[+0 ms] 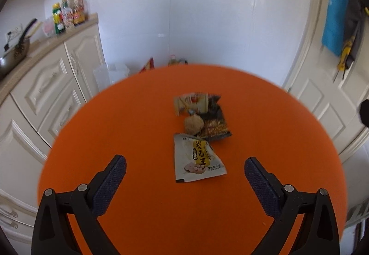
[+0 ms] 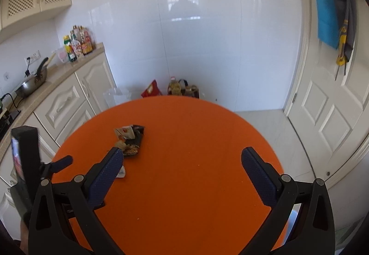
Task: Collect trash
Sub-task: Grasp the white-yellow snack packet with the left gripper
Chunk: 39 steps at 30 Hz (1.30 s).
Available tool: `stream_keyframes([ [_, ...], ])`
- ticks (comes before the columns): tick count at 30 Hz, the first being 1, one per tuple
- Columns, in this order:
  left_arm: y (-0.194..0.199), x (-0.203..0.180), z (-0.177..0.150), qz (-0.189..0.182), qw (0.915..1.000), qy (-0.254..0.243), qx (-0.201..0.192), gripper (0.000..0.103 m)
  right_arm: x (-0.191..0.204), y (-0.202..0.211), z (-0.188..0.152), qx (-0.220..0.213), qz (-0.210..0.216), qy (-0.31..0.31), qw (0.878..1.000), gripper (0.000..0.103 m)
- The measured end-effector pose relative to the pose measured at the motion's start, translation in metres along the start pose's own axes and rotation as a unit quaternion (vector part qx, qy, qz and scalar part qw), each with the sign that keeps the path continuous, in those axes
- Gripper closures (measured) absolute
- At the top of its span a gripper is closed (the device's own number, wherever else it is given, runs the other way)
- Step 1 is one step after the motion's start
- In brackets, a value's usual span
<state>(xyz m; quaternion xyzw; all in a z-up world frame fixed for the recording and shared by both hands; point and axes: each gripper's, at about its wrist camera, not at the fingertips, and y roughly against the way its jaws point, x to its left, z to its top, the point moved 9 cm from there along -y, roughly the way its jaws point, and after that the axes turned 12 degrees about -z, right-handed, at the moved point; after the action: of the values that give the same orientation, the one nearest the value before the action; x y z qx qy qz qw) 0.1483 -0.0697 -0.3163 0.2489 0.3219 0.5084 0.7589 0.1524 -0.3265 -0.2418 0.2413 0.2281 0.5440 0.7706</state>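
Note:
A small pile of trash lies on the round orange table. In the left wrist view a white and yellow snack wrapper lies nearest, with a brown crumpled ball, a black snack packet and a cream wrapper behind it. My left gripper is open and empty above the table, its fingers either side of the white wrapper. My right gripper is open and empty over the table. The pile sits beyond its left finger, which hides most of the white wrapper.
Cream kitchen cabinets with a wok and bottles stand to the left. A white door is on the right. Bottles, a red bag and a clear bin stand on the floor behind the table.

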Motion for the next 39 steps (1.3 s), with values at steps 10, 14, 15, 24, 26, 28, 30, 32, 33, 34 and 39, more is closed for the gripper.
stream_keyframes([
  [10,-0.088,-0.003,0.042,0.005,0.9994,0.001,0.033,0.037,0.013,-0.053,-0.007,0.042,0.011,0.005,0.999,0.0],
  [14,-0.101,0.001,0.056,-0.024,0.9994,0.008,0.025,0.055,0.022,-0.063,-0.011,0.051,0.015,0.006,0.999,0.0],
  [15,-0.104,0.002,0.059,-0.031,0.9992,0.009,0.025,0.056,0.025,-0.065,-0.012,0.054,0.017,0.008,0.998,0.0],
  [24,-0.14,0.016,0.101,-0.078,0.9966,0.023,0.018,0.07,0.049,-0.071,-0.019,0.065,0.022,0.024,0.997,0.0],
  [26,-0.148,0.027,0.108,-0.072,0.9971,0.02,0.015,0.07,0.053,-0.073,-0.02,0.068,0.024,0.025,0.997,0.0],
  [28,-0.159,0.031,0.117,-0.063,0.9977,0.015,0.018,0.063,0.056,-0.072,-0.021,0.069,0.025,0.025,0.997,0.0],
  [30,-0.156,0.025,0.111,-0.059,0.9978,0.019,0.022,0.052,0.058,-0.072,-0.021,0.068,0.023,0.027,0.997,0.0],
  [32,-0.163,0.031,0.117,-0.056,0.998,0.015,0.025,0.047,0.059,-0.073,-0.021,0.069,0.023,0.028,0.997,0.0],
  [33,-0.17,0.031,0.123,-0.055,0.9981,0.013,0.025,0.048,0.059,-0.073,-0.021,0.069,0.022,0.028,0.997,0.0],
  [34,-0.17,0.034,0.126,-0.054,0.9982,0.009,0.023,0.049,0.059,-0.074,-0.021,0.07,0.021,0.028,0.997,0.0],
  [39,-0.161,0.049,0.109,-0.056,0.9983,0.008,0.015,0.077,0.06,-0.076,-0.022,0.073,0.022,0.027,0.997,0.0],
])
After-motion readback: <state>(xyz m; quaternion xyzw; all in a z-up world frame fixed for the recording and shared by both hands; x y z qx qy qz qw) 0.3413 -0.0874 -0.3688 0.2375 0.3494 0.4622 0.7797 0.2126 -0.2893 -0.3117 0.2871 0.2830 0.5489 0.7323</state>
